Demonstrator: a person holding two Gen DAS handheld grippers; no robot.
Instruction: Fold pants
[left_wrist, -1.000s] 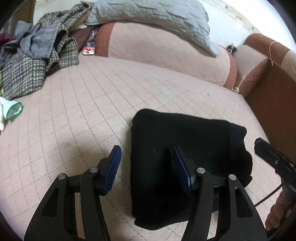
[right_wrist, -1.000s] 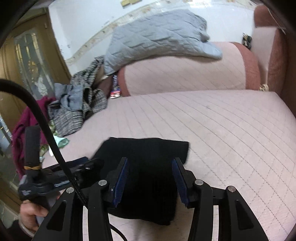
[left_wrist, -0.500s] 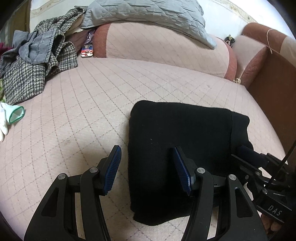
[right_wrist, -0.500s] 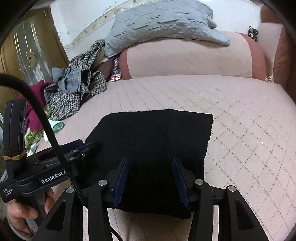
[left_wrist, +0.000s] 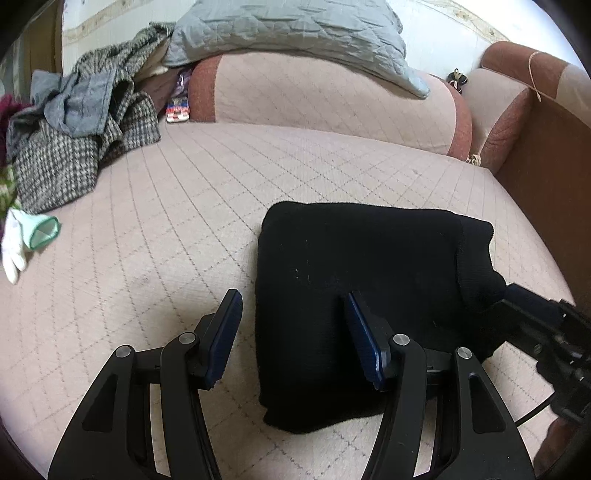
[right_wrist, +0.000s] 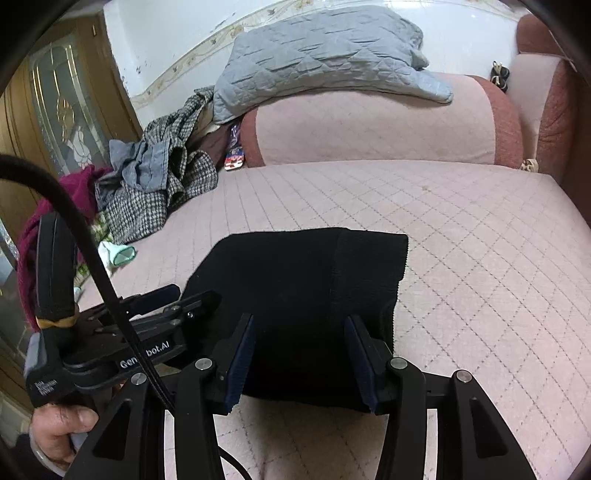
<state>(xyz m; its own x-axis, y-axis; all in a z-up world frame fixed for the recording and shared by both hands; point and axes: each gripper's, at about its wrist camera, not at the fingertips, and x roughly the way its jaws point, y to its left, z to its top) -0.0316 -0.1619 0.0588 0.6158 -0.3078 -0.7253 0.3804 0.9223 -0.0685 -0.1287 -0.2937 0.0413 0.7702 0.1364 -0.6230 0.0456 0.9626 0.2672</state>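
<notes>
Pants (left_wrist: 354, 280) lie folded into a black block on the pink sofa seat (left_wrist: 184, 206), just ahead of both empty, parted grippers, left gripper (left_wrist: 293, 332) and right gripper (right_wrist: 301, 354); best to press flat, not pinch.

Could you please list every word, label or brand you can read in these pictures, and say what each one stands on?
"Gen...bot.AI", white letters on the body of the left claw; a black cable hides the middle letters.
Small white print on the grey block at the back of that claw: too small to read.
Colourful packet by the backrest: print too blurred to read.
Nothing else legible.
</notes>
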